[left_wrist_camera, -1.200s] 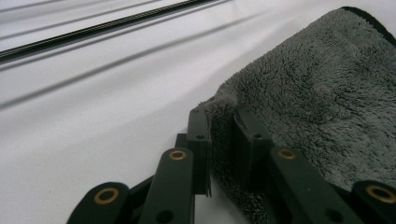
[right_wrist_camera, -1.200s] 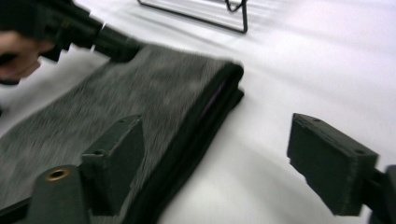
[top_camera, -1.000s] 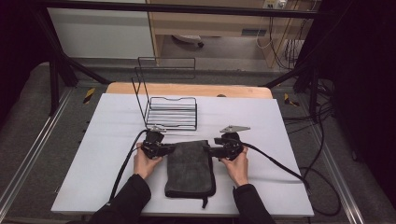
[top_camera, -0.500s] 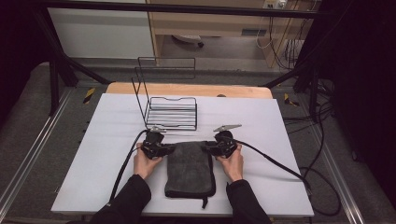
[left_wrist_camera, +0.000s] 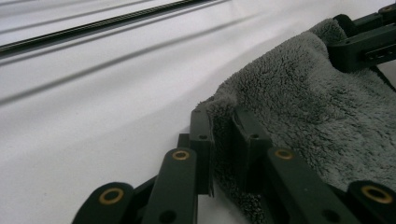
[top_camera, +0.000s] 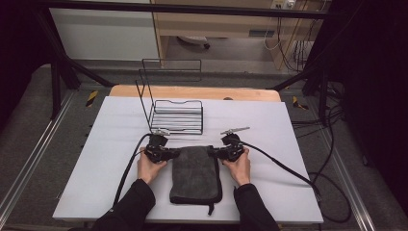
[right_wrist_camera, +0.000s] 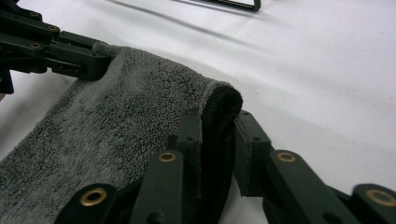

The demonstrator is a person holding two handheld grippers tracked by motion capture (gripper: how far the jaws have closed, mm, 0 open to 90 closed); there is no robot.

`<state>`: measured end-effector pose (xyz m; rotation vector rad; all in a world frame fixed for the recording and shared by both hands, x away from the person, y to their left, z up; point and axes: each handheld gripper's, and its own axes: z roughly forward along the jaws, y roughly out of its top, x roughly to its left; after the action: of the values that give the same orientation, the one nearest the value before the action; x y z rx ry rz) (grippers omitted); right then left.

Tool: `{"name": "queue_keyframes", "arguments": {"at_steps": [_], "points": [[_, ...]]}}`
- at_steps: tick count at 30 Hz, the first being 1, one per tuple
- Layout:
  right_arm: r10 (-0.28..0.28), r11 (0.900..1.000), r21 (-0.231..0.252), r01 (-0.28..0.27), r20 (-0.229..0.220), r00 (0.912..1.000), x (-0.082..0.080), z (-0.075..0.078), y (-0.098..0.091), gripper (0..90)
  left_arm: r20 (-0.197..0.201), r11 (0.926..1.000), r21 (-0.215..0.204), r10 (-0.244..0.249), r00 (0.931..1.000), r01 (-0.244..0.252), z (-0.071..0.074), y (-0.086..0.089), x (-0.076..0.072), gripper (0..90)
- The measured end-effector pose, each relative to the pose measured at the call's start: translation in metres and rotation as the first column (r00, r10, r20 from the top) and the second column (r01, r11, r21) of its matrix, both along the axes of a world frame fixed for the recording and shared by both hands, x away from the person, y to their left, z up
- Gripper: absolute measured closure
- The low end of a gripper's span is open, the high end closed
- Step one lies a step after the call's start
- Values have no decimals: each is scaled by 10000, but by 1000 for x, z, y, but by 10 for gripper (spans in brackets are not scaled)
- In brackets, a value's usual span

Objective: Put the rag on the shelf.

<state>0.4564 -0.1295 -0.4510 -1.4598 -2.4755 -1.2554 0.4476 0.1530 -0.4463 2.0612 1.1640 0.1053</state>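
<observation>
Grey towel (top_camera: 195, 173) lies folded on the white table (top_camera: 288, 130), long axis running 12 to 6, at the near middle, between the person's forearms.

Left gripper (top_camera: 177, 153) at the towel's 10 o'clock corner, pointing toward 3. In the left gripper view (left_wrist_camera: 223, 140) its fingers (left_wrist_camera: 201, 144) are narrow and pinch the towel's (left_wrist_camera: 303, 107) corner edge; pile bulges on both sides of them.

Right gripper (top_camera: 211, 152) at the towel's 2 o'clock corner, pointing toward 9. Its fingers have just been closing; in the right gripper view (right_wrist_camera: 217, 140) they now clamp the folded, dark-hemmed corner of the towel (right_wrist_camera: 112, 116), with cloth between the fingers (right_wrist_camera: 250, 144).

Both far corners lifted slightly off the table; the rest lies flat.

Black wire rack (top_camera: 175, 108) stands at 12 o'clock from the towel, just beyond the grippers, apart from the cloth.

Cables trail from each gripper toward 6 and 4 o'clock.
</observation>
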Motion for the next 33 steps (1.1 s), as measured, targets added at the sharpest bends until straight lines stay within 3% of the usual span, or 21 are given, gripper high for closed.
{"name": "queue_keyframes", "arguments": {"at_steps": [7, 20, 33], "points": [[-58, 9999, 108, 58, 22, 10000, -1, 4, -2, 781, 36, 9997, -236, 87, 10000, -86, 3, 2, -1, 813], [24, 9964, 835, -117, 1114, 9938, -21, 29, -8, 782, 815, 9916, -1281, -88, 9966, 192, 27, 15, -17, 814], [-93, 9878, 1532, -290, 2434, 9699, -46, 48, -14, 782, 1853, 9795, -1960, -94, 9826, 464, 47, 21, -39, 813]]}}
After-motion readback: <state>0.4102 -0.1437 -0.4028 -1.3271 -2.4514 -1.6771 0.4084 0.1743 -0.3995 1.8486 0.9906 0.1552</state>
